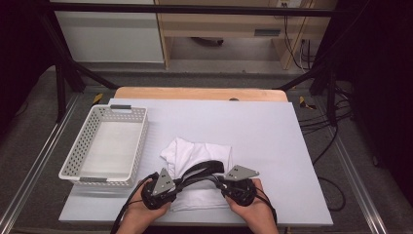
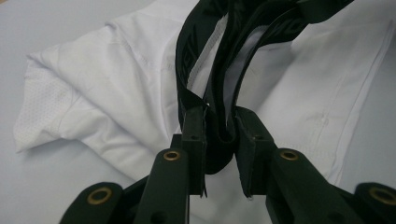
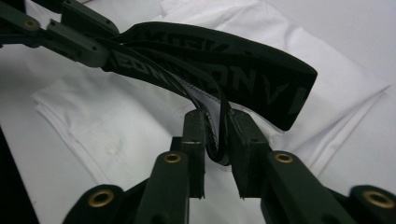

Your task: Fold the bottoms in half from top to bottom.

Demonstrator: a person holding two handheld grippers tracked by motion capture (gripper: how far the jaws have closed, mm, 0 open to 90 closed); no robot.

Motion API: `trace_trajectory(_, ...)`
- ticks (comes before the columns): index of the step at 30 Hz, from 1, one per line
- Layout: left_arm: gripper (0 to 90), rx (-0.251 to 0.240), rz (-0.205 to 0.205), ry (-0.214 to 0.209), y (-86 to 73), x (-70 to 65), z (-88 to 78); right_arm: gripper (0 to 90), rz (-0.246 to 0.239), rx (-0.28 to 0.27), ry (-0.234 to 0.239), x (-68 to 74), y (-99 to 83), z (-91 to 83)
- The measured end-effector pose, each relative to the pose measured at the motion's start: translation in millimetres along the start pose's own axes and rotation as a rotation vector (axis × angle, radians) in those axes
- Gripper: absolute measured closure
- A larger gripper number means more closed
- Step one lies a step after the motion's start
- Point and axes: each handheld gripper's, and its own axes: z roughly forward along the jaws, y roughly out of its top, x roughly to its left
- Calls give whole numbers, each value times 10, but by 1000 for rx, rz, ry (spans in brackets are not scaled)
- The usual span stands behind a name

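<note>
Low in the middle of the high view, the left gripper and right gripper each pinch an end of the black waistband of a white garment lying on the table. Both jaws are nearly closed on doubled elastic. Pulled apart unevenly, the band could slip free, and the folded cloth might sag open.

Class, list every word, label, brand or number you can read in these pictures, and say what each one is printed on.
"VN": large grey letters, seen upside down, on the black waistband of the white garment in the right gripper view.
Further grey lettering along the same waistband: folded, upside down and partly hidden, not readable as a word.
Lettering on the waistband in the left gripper view: too dark and blurred to read.
</note>
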Motion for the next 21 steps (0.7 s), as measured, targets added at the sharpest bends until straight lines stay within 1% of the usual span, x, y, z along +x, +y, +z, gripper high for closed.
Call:
trace_trajectory(2, 739, -3, -20, -9, -28, 10, -7, 657, 2, -18, -6, 26, 9, -31)
trace_trajectory(3, 735, -5, -29, -17, -47, 14, -4, 605, 16, -49, -24, 7, 47, -75)
trace_trajectory(4, 735, -5, -37, -25, -64, 14, 4, 574, 16, -49, -24, 7, 47, -75)
trace_trajectory(5, 732, -7, -36, -25, -75, 7, 12, 528, 39, -70, -54, -56, 95, -117)
trace_trajectory(7, 726, 3, -12, -11, -73, -21, 8, 484, 46, -78, -96, -127, 130, -121)
trace_trajectory(8, 726, 7, -4, -5, -71, -33, 0, 484, 46, -78, -96, -127, 130, -121)
trace_trajectory(9, 722, 10, -3, -4, -74, -39, -6, 460, 47, -75, -107, -181, 156, -99)
trace_trajectory(10, 722, 10, -5, -8, -83, -41, -8, 460, 47, -75, -107, -181, 156, -99)
trace_trajectory(11, 719, 12, -8, -13, -98, -42, -9, 451, 57, -77, -114, -201, 167, -83)
trace_trajectory(13, 709, 19, -8, -15, -114, -44, -14, 445, 64, -71, -106, -230, 177, -45)
trace_trajectory(15, 700, 21, -10, -6, -121, -45, -29, 434, 60, -44, -74, -235, 157, 34)
trace_trajectory(16, 700, 20, -14, -7, -130, -46, -38, 434, 60, -44, -74, -235, 157, 34)
trace_trajectory(17, 698, 24, -18, -13, -143, -52, -48, 443, 49, -39, -73, -219, 143, 49)
trace_trajectory(18, 689, 25, -19, -15, -152, -55, -54, 482, 39, -24, -56, -173, 111, 53)
trace_trajectory(19, 689, 27, -17, -17, -162, -60, -62, 482, 39, -24, -56, -173, 111, 53)
trace_trajectory(21, 683, 31, -14, -15, -169, -60, -82, 528, 25, -16, -44, -121, 73, 59)
